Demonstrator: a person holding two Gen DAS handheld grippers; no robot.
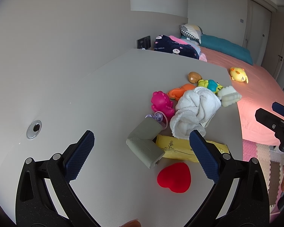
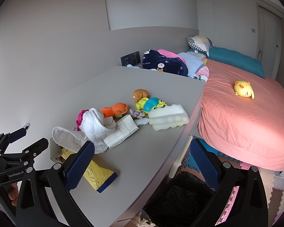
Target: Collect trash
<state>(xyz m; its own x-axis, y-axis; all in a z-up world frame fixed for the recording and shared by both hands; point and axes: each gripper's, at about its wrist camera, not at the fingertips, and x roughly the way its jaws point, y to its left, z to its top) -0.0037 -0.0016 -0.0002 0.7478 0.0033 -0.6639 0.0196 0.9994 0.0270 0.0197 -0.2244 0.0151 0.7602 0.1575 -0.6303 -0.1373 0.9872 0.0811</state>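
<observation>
On the grey table (image 1: 108, 87) lie a yellow wrapper (image 1: 178, 148), a grey L-shaped foam piece (image 1: 144, 141), a crumpled white cloth (image 1: 193, 111) and a red heart (image 1: 174, 177). My left gripper (image 1: 142, 155) is open and empty, hovering just before the foam piece. In the right wrist view the yellow wrapper (image 2: 98, 176), the cloth (image 2: 90, 128), a lined paper box (image 2: 121, 132) and white foam packing (image 2: 168, 120) show. My right gripper (image 2: 142, 166) is open and empty over the table's edge. A bin lined with a black bag (image 2: 179, 198) stands below.
Toys sit further back: pink (image 1: 161, 103), orange (image 1: 179, 92), brown (image 1: 194, 77), green-blue turtle (image 1: 210, 85). A bed with a pink sheet (image 2: 246, 117), a yellow plush (image 2: 244, 88) and folded blankets (image 2: 166, 62) lies to the right. The wall runs along the left.
</observation>
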